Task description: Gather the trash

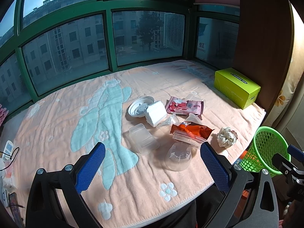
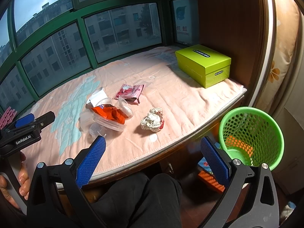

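Trash is lying in a loose cluster on the towel-covered desk (image 1: 57, 133), and both claws are hanging over its near edge with nothing between their blue ribbed pads. Right claw (image 2: 152, 157) is gaping wide at the bottom centre of its frame, and the crumpled paper ball (image 2: 152, 119) is sitting just above and ahead of it, apart from the rest and roughly round, so no axis needs matching. Left claw (image 1: 153, 165) is gaping equally wide, with an upturned clear plastic cup (image 1: 178, 157) sitting just ahead between its fingers. Beyond that are lying a clear lidded box (image 1: 143, 137), an orange foil wrapper (image 1: 191, 130) draped over a shallow clear tub, a white foam block (image 1: 155, 112) against a round white lid (image 1: 139, 106), and a glossy pink wrapper (image 1: 185, 106) whose long side is running left to right. Judging by position, the right claw is nearer the paper ball and also nearer the green mesh basket (image 2: 250, 136) standing off the desk's edge at the frame's lower right. A lime cardboard box (image 2: 204, 64) is resting at the upper right.
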Demonstrator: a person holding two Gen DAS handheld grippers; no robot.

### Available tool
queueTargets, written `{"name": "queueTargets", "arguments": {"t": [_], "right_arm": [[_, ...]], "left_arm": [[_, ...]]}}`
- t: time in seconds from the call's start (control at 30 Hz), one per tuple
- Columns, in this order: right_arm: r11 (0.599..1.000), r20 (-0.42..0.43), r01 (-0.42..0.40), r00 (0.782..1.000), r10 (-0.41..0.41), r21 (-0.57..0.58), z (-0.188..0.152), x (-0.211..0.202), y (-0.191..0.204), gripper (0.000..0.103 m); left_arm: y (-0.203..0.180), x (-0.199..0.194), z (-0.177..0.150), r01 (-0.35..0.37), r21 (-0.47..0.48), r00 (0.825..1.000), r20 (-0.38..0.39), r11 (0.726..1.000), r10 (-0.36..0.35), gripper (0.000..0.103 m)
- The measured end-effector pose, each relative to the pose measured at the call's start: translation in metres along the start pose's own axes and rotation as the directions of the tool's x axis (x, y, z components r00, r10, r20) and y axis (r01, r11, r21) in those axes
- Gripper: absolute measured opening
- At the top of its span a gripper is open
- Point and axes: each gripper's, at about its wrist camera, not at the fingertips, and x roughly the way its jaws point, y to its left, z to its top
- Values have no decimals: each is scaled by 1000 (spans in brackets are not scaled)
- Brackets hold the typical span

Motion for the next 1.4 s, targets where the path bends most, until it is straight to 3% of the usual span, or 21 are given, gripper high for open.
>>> {"name": "queueTargets", "arguments": {"t": [0.73, 1.4], "right_arm": [[1000, -16, -11, 1000, 11, -5, 4, 15, -1, 98], [998, -50, -22, 999, 19, -60, 22, 54, 3, 98]], "left_arm": [[2, 14, 3, -5, -3, 1000, -21, 1000, 5, 97], [24, 38, 37, -28, -19, 999, -22, 999, 27, 97]]}}
